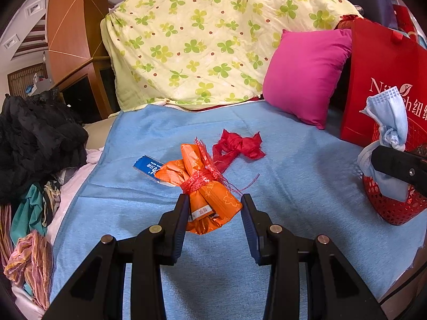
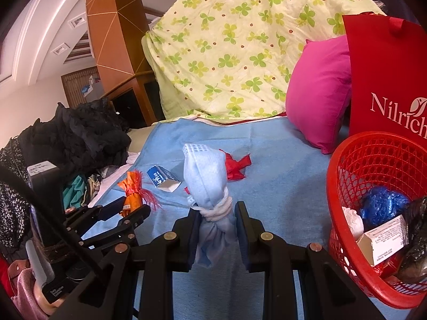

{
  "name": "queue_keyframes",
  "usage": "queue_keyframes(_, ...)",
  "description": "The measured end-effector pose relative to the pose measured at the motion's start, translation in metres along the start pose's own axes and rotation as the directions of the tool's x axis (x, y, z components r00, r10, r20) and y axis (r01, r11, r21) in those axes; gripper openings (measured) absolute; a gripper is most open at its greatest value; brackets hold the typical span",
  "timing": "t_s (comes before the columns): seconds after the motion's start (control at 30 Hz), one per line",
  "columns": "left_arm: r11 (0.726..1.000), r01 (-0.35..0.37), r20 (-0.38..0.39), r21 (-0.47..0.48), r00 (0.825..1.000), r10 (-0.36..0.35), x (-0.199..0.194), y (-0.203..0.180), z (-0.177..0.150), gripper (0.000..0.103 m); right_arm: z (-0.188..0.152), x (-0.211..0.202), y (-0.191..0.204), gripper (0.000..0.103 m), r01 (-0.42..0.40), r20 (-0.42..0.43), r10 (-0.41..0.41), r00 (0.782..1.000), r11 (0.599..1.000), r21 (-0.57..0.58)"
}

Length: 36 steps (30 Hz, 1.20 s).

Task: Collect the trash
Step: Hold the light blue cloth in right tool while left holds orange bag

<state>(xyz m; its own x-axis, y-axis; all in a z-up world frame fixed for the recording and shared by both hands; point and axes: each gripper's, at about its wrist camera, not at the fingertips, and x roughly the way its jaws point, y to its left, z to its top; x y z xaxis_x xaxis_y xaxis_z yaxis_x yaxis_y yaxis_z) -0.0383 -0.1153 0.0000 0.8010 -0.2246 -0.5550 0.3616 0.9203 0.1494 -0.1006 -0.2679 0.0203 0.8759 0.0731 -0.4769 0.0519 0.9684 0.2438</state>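
An orange wrapper bundle [image 1: 205, 192] tied with red netting lies on the blue sheet [image 1: 293, 186]. My left gripper [image 1: 214, 208] is open, its fingers on either side of the bundle's near end. My right gripper [image 2: 214, 213] is shut on a knotted blue face mask [image 2: 206, 181], held up beside the red trash basket [image 2: 347, 160]. The mask [image 1: 387, 122] and basket [image 1: 395, 208] also show in the left wrist view. A red net scrap [image 1: 237, 146] and a small blue box [image 1: 148, 169] lie on the sheet. The bundle [image 2: 132, 189] also shows in the right wrist view.
The basket holds a blue bag [image 2: 381, 205], a white box [image 2: 384, 240] and other trash. A red gift bag [image 2: 387, 80], a pink pillow [image 1: 304, 74] and a clover quilt [image 1: 200, 40] stand behind. Black clothes [image 1: 34, 133] are piled at the left.
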Motion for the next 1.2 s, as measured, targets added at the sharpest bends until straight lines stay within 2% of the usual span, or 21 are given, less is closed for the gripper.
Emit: queue_keyframes(1.2,1.000,0.008,0.008,0.029,1.000,-0.008,-0.004,-0.005,-0.001,0.041,0.002,-0.010,0.001,0.028,0.006,0.019,-0.006,1.000,1.000,-0.013)
